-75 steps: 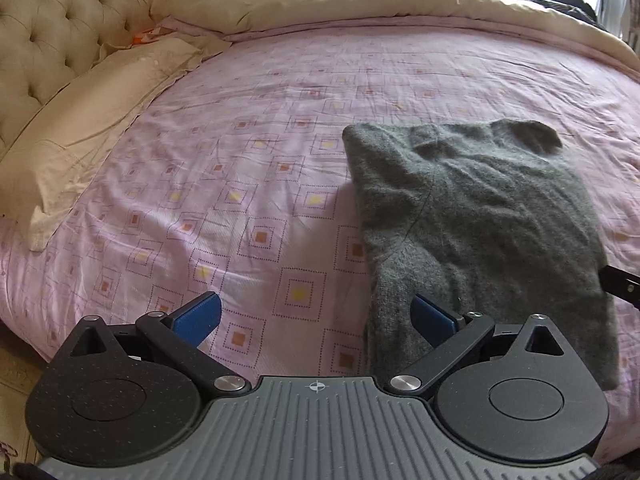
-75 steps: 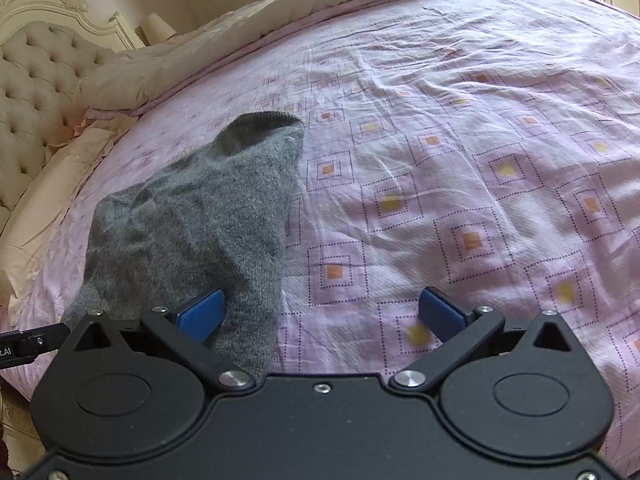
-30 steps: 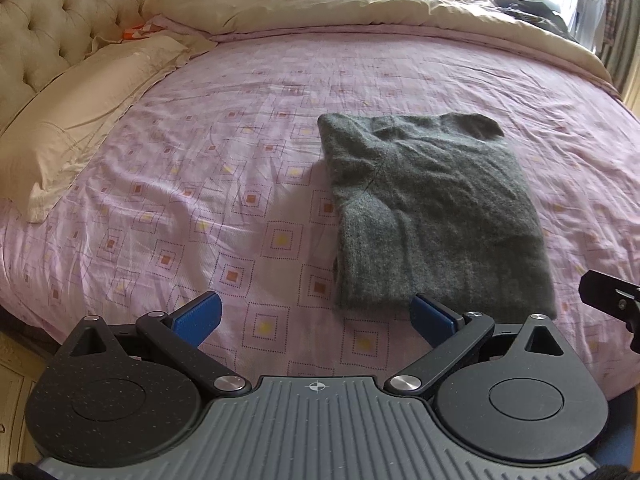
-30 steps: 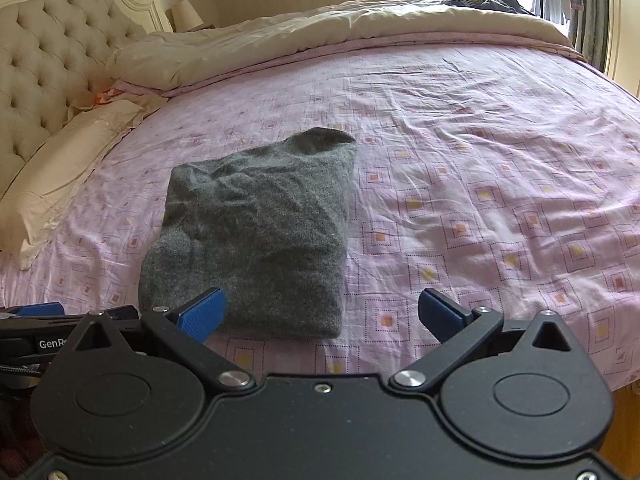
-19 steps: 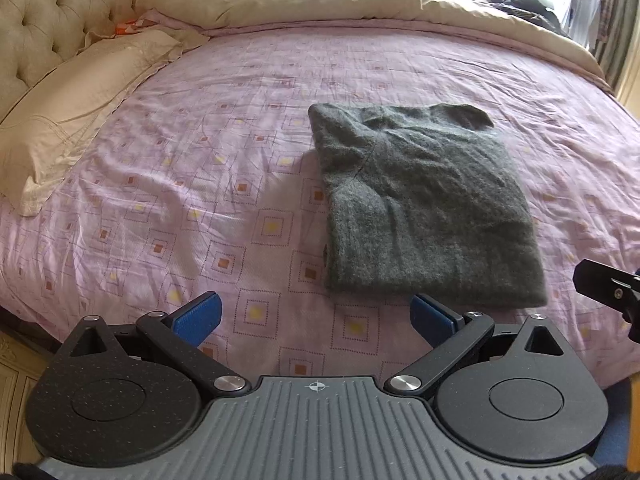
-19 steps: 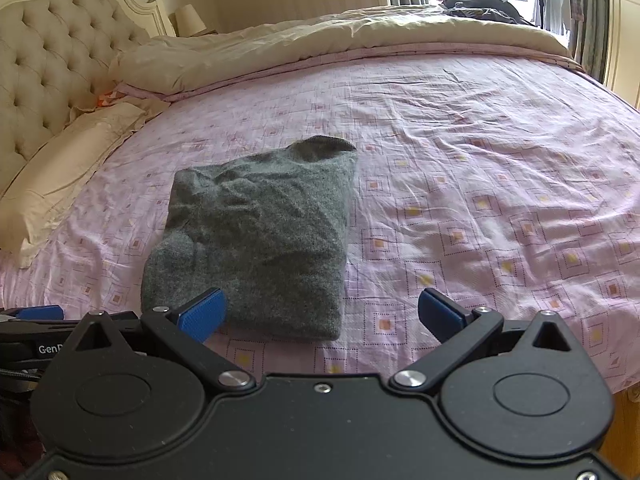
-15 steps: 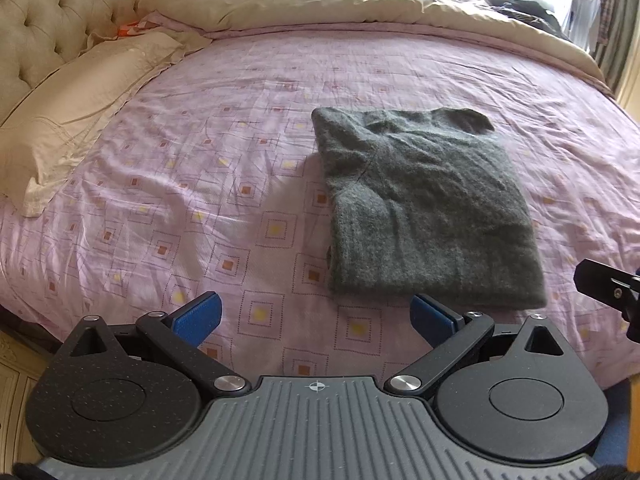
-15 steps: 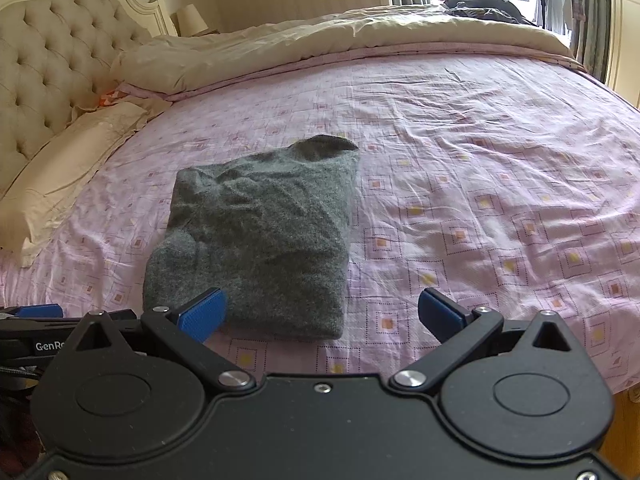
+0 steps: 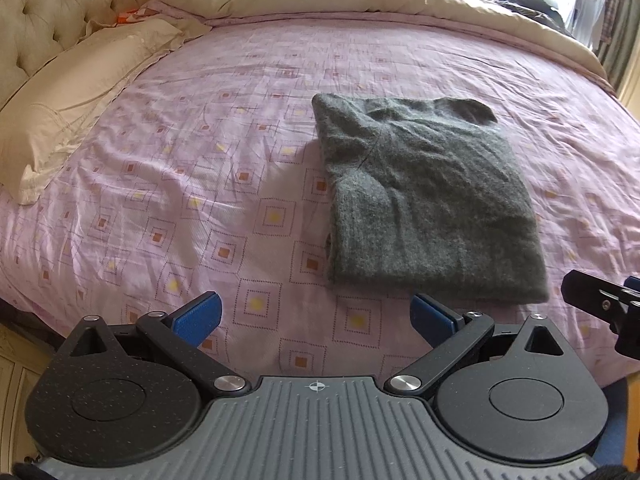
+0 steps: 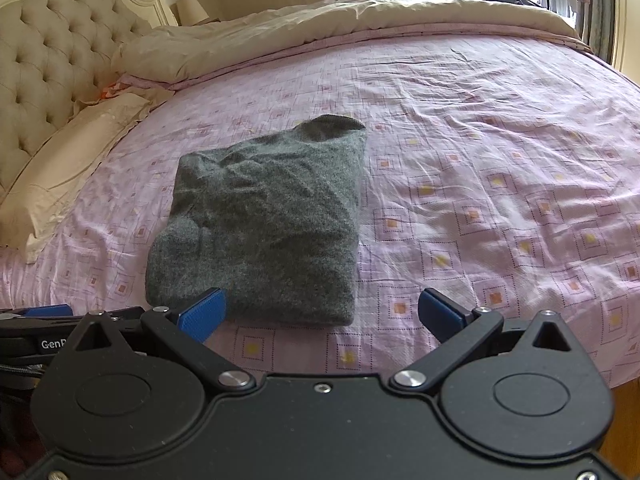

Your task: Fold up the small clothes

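We see a fuzzy dark-grey knitted garment [image 9: 428,204] folded into a thick, lightly creased rectangle on the pink square-patterned bed sheet [image 9: 200,184]. It lies at one o'clock from our left claw [image 9: 316,318] and eleven o'clock from our right claw [image 10: 320,314], both spread wide and holding nothing.

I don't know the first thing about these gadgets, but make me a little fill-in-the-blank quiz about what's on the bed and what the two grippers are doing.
1. The grey knitted garment lies ____ into a compact rectangle on the sheet.
2. The left gripper has its jaws ____ and holds nothing.
3. The right gripper is ____ of any cloth.
4. The sheet's background colour is ____.

Missing words: folded; open; empty; pink
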`<state>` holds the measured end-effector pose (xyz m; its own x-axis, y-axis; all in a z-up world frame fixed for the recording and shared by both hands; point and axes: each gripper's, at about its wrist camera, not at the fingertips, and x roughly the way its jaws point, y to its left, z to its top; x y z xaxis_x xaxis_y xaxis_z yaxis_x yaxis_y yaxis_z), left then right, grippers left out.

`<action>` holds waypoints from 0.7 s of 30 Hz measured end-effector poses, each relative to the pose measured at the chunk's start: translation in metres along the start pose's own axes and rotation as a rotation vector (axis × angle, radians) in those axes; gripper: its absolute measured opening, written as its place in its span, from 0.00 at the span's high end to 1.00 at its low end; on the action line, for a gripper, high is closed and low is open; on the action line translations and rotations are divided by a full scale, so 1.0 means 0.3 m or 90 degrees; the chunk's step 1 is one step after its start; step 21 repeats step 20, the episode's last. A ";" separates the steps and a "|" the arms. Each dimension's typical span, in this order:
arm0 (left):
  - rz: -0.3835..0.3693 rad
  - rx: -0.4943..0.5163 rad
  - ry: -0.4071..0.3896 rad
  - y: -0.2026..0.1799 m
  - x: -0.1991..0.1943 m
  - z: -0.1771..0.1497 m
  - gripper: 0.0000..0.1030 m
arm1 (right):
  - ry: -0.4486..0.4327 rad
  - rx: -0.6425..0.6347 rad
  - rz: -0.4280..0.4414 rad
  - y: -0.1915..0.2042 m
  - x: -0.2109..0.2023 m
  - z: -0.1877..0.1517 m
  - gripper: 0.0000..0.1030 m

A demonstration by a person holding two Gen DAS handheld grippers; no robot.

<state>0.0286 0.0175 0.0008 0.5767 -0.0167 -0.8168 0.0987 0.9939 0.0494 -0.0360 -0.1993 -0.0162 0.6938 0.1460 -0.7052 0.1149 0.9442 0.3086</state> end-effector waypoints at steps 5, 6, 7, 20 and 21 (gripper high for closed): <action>0.000 0.001 0.004 0.002 0.007 0.003 0.01 | 0.001 0.002 0.001 0.001 0.006 0.003 0.01; -0.001 0.001 0.004 0.003 0.007 0.003 0.01 | 0.001 0.002 0.002 0.002 0.007 0.004 0.01; -0.002 0.001 0.005 0.004 0.008 0.004 0.01 | 0.002 0.002 0.003 0.003 0.009 0.004 0.01; -0.009 0.000 0.011 0.003 0.020 0.009 0.01 | 0.010 0.002 0.009 0.017 0.028 0.009 0.01; -0.009 0.000 0.011 0.003 0.020 0.009 0.01 | 0.010 0.002 0.009 0.017 0.028 0.009 0.01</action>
